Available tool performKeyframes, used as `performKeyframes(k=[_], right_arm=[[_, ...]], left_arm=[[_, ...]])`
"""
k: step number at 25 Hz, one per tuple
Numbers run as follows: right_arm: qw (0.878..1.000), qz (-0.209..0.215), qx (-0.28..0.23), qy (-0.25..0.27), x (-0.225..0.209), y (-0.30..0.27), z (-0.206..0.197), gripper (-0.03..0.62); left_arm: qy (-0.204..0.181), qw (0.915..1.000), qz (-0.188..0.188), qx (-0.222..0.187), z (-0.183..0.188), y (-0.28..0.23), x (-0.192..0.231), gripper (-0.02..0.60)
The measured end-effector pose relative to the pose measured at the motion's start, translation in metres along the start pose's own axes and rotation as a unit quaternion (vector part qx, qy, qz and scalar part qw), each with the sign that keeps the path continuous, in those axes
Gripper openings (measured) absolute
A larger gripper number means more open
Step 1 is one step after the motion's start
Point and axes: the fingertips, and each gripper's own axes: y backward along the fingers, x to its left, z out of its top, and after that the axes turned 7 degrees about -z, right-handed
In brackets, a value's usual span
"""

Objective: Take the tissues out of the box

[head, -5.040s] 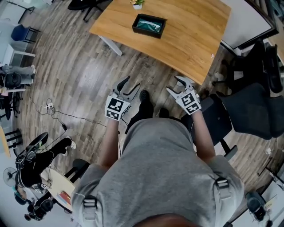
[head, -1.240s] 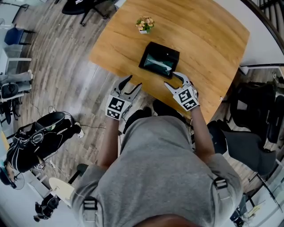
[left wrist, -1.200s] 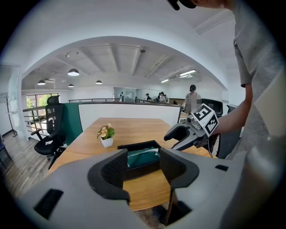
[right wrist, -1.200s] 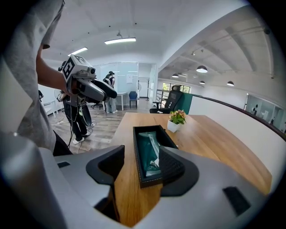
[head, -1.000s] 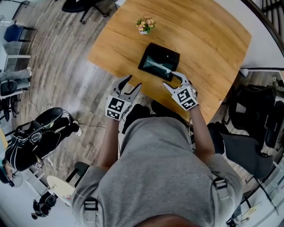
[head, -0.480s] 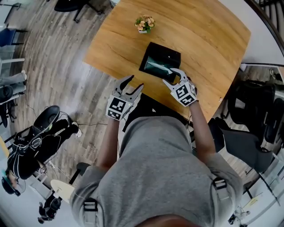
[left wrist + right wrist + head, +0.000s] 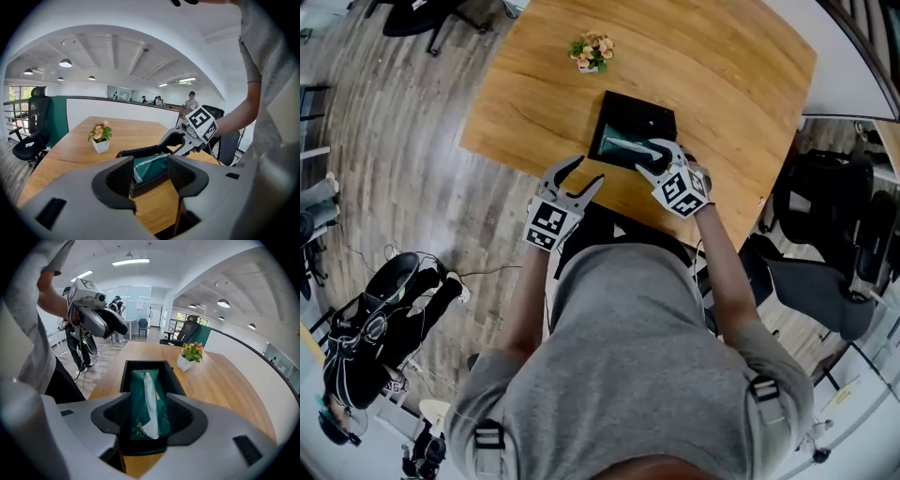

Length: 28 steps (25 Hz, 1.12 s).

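Holds the right claw (image 7: 149,414) wide open and empty, just above the near end of the rigid black box (image 7: 125,376) on the smooth wooden tabletop (image 7: 727,75). Shows inside it a soft, glossy green tissue pack (image 7: 137,390), long axis running straight away from that claw, limp white tissue (image 7: 149,394) along the slot. Has the left claw (image 7: 149,171), likewise open and empty, farther off at the tabletop's edge, short of the box.

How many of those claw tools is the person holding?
2. The left gripper is by the table's near edge; the right gripper hovers over the black box.
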Motion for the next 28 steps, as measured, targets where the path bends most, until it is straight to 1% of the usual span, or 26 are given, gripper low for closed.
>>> performKeyframes(k=[2, 4, 8, 11, 16, 21, 24, 28], right_arm=[[1.000, 0.007, 0.000, -0.007, 0.000, -0.004, 0.003, 0.239], [1.000, 0.013, 0.006, -0.003, 0.000, -0.008, 0.004, 0.242], [0.999, 0.024, 0.032, 0.027, 0.002, -0.021, 0.002, 0.244], [0.996, 0.035, 0.059, 0.064, 0.007, -0.033, -0.005, 0.241], [0.993, 0.040, 0.079, 0.072, 0.010, -0.041, -0.012, 0.221], [0.990, 0.048, 0.095, 0.090, 0.009, -0.049, -0.011, 0.162], [0.988, 0.054, 0.099, 0.104, 0.011, -0.049, -0.012, 0.112], [0.988, 0.056, 0.100, 0.105, 0.011, -0.048, -0.014, 0.073]], left_arm=[[0.001, 1.0000, -0.006, 0.000, -0.003, -0.003, 0.005, 0.238], [0.000, 0.9999, -0.013, -0.001, -0.004, -0.006, 0.009, 0.238], [0.003, 0.9998, -0.021, -0.001, -0.006, -0.008, 0.017, 0.238], [-0.001, 0.9997, -0.025, 0.002, -0.005, -0.007, 0.021, 0.238], [-0.006, 0.9996, -0.025, 0.009, -0.007, -0.008, 0.028, 0.237], [-0.007, 0.9995, -0.030, 0.011, -0.005, -0.010, 0.044, 0.236], [-0.009, 0.9992, -0.036, 0.016, -0.006, -0.014, 0.043, 0.236], [-0.019, 0.9986, -0.045, 0.022, -0.006, -0.020, 0.040, 0.236]])
